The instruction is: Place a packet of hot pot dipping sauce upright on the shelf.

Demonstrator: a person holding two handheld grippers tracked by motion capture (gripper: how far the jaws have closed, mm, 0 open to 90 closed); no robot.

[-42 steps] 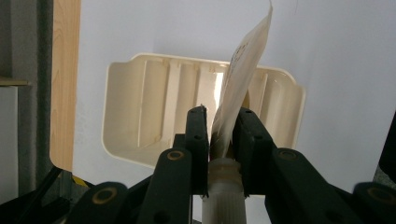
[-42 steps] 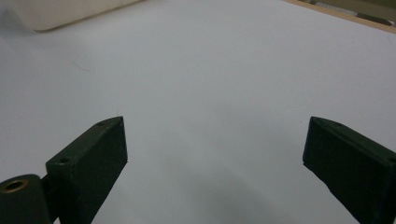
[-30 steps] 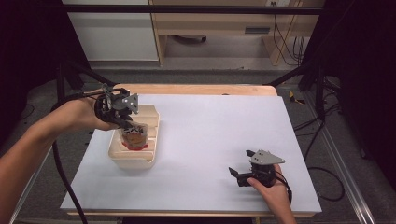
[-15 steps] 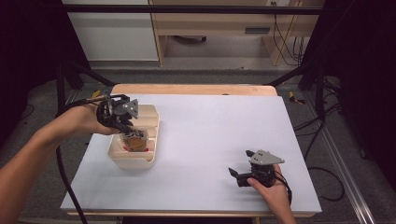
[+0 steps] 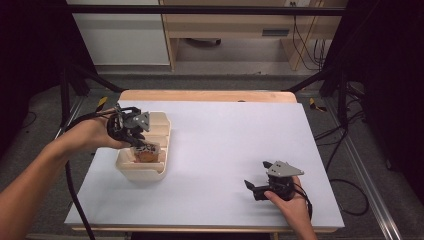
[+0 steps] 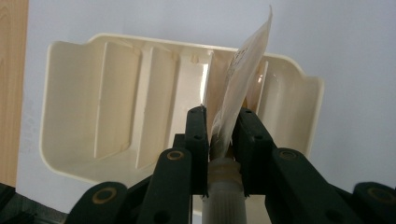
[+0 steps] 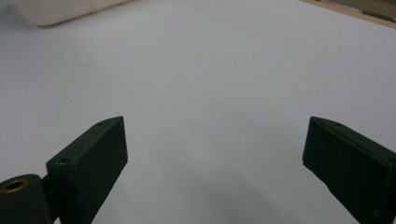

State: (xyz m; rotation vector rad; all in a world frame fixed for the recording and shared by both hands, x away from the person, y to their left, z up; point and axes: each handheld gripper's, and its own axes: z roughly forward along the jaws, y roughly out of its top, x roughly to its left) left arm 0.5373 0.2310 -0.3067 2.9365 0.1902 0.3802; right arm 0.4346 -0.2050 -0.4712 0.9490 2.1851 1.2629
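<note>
My left gripper (image 6: 218, 122) is clenched on a sealed snack pouch (image 6: 239, 84), low over the cream divided tray (image 5: 131, 171) at the table's left edge; not yet dropped in; right gripper (image 5: 251, 187) released, idle near the front edge.

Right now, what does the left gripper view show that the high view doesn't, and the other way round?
Left gripper view: the left gripper has its jaws shut on a thin printed packet, and the ribs inside the cream tray are plain. High view: the right gripper, jaws open, rests on the white table in the person's right hand. Both: the packet held over the tray.
</note>
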